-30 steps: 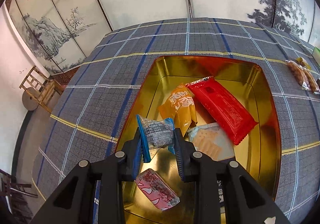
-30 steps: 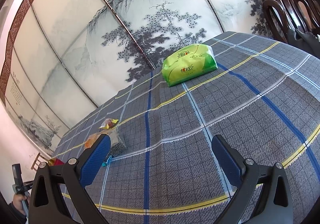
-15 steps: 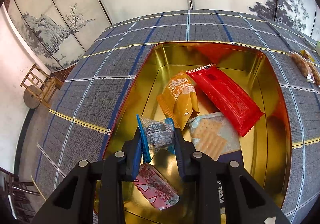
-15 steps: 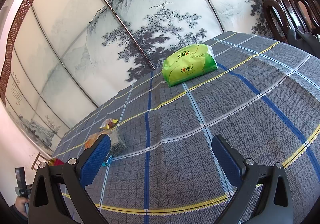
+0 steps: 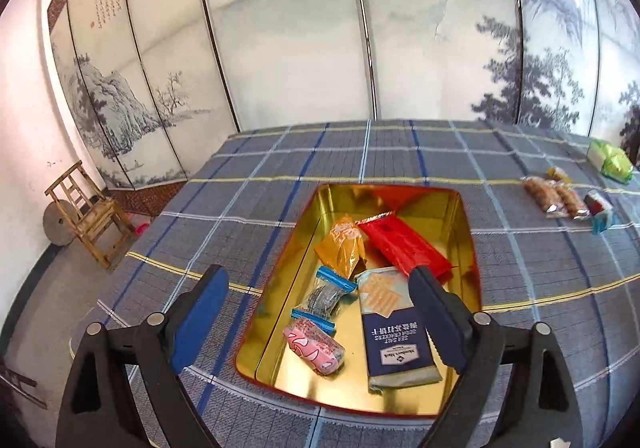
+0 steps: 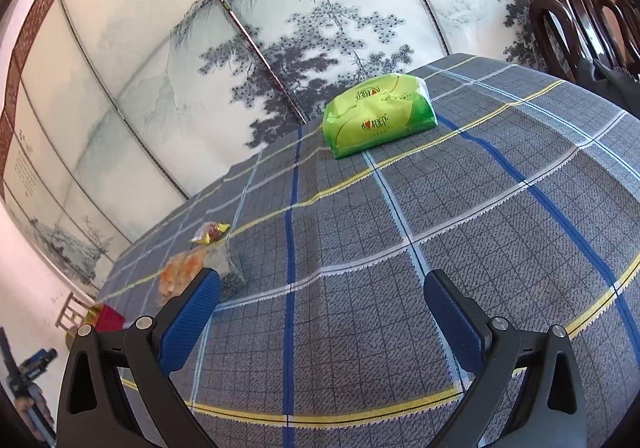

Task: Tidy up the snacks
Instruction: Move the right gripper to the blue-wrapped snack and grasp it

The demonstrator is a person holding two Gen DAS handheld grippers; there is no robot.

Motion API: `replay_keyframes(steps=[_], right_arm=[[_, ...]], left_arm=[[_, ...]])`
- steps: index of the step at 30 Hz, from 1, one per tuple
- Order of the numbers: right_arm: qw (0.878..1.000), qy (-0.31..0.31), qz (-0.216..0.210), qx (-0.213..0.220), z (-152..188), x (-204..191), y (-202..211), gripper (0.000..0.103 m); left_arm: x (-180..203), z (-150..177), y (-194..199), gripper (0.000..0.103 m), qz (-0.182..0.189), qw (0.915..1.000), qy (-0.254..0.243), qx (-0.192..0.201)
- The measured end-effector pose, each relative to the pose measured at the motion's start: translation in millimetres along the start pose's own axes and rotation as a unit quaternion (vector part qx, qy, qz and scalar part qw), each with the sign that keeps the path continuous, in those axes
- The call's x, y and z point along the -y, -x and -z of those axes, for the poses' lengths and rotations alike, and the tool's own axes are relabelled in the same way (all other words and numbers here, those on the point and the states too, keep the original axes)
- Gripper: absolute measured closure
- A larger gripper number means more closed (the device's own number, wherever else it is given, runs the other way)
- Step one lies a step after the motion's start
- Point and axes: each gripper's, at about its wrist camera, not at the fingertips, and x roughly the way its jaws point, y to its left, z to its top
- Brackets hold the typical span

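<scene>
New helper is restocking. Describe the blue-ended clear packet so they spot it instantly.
Find the gold tin on the plaid tablecloth. Inside lies the clear packet, between the orange pouch and the pink packet. It alone has blue sealed ends.

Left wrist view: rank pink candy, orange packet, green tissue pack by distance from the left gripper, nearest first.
From the left gripper:
1. pink candy, near end of the gold tin, between the open jaws.
2. orange packet, deeper in the tin, toward its far end.
3. green tissue pack, far right on the tablecloth.
</scene>
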Motion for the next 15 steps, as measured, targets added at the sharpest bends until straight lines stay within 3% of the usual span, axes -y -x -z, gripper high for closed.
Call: replay_keyframes(steps=[3,7,10,13,15], right_arm=[[0.998,0.058,0.004,-0.016,5.2,-30.3,-2.4,0.002],[0.987,0.151,0.002,-0.046,19.2,-91.5,-16.6,0.002],[0.982,0.174,-0.010,-0.074,32.9,-129.4,-36.0,0.002],[0.981,0.175,0.010,-0.089,41.0,-152.7,-58.1,0.004],[0.982,0.157,0.006,-0.103,42.0,-157.7,-72.3,0.022]], left_arm=[[-3.4,14.4,30.5,0.006,0.018,0.9995,0.006,0.027],[2.6,39.8,46.8,0.006,0.044,0.9987,0.013,0.021],[12.1,56.2,50.4,0.006,0.077,0.9967,0.024,0.005],[23.3,69.5,51.6,0.006,0.095,0.9953,0.022,-0.002],[24.6,76.8,52.9,0.006,0.103,0.9943,0.027,-0.005]])
